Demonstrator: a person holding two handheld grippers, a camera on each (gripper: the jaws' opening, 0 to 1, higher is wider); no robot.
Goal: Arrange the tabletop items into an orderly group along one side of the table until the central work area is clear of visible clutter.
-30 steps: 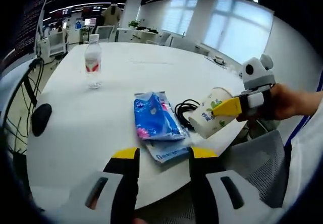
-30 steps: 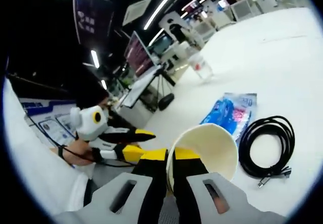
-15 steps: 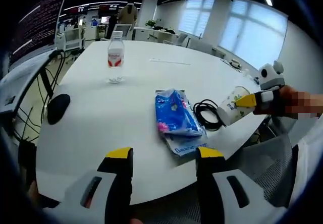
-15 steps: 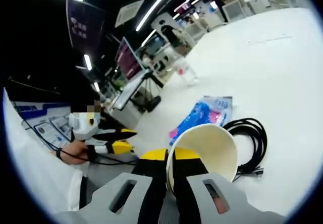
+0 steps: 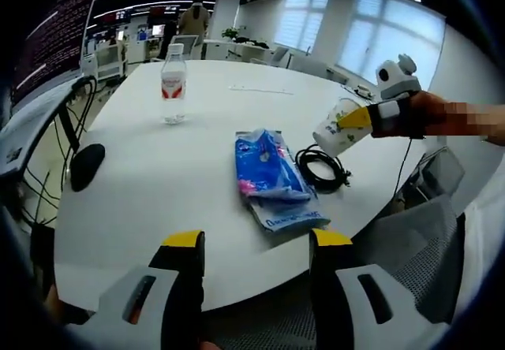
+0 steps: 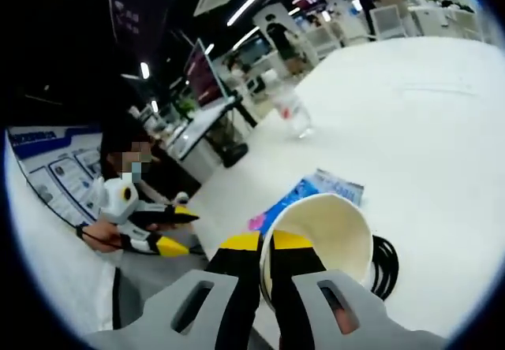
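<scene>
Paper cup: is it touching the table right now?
Apart. In the left gripper view the paper cup, pinched at its rim by the right gripper, hangs tilted above the table and the black cable.

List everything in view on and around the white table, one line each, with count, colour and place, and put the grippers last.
Table: one, white, rounded, under all the items.
Water bottle: one, clear with a red label, upright at the far left of the table.
Snack packets: a blue stack with pink print, flat near the table's middle.
Cable: one, black, coiled, right beside the packets.
Paper cup: one, cream with green print, tilted, held above the cable.
Office chair: one, white, beyond the far left of the table.
Right gripper: yellow-tipped, clamped on the cup's rim.
Left gripper: yellow-tipped, jaws apart, at the near edge, holding nothing.
</scene>
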